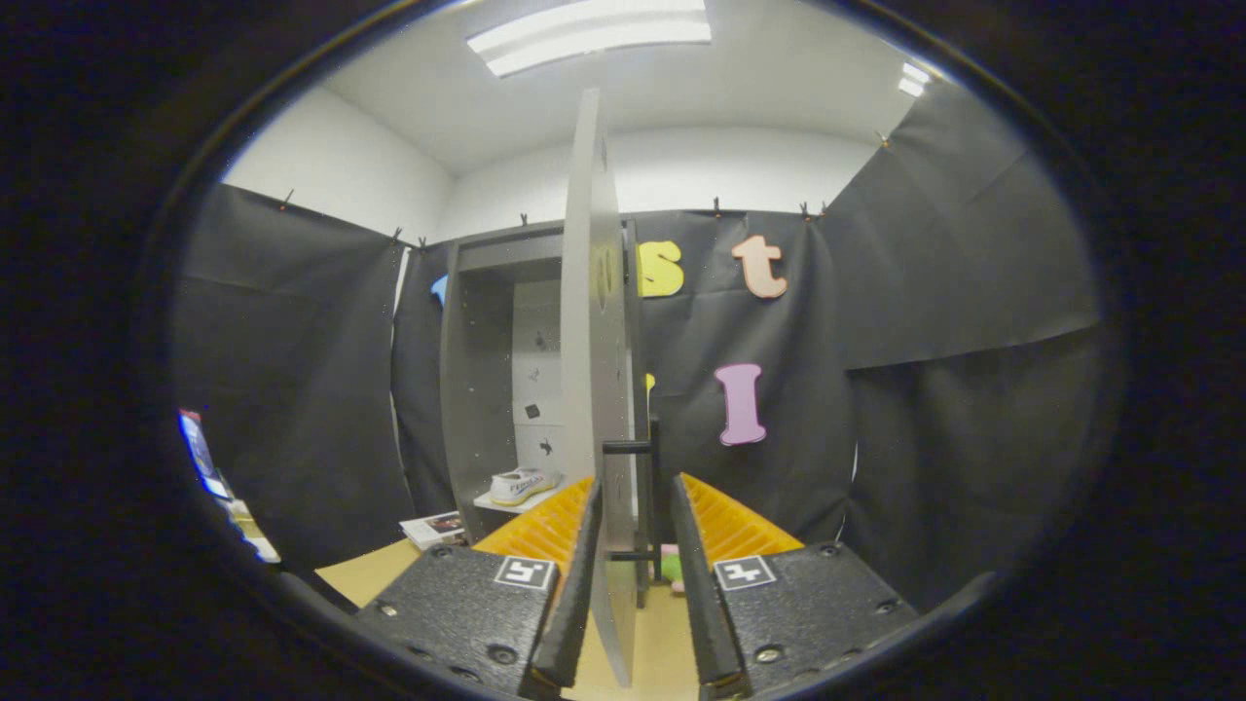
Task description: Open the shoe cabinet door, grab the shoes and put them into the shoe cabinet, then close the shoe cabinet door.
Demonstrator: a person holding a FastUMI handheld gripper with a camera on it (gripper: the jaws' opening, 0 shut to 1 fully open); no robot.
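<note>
Tongs point(631, 584) straddling edge of tall grey panel door point(594, 370), parted, not pinching; white shoe point(521, 484) shelved: swing door shut evenly.

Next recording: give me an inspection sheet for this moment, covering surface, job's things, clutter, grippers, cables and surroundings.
Surface: tan floor under the cabinet and jaws.
Job's things: shoe cabinet stands open; its door is seen edge-on, running between the jaws. A white shoe already sits on a low shelf inside. Dark door handle is on the door's far face, between the fingers.
Clutter: a booklet or magazine on the floor beside the cabinet; a small pink and green thing beyond the door, too hidden to name.
Grippers: gripper jaws open, straddling the door edge; contact with the door cannot be told.
Cables: nothing seen.
Surroundings: black cloth walls, white ceiling with a strip light.
</note>
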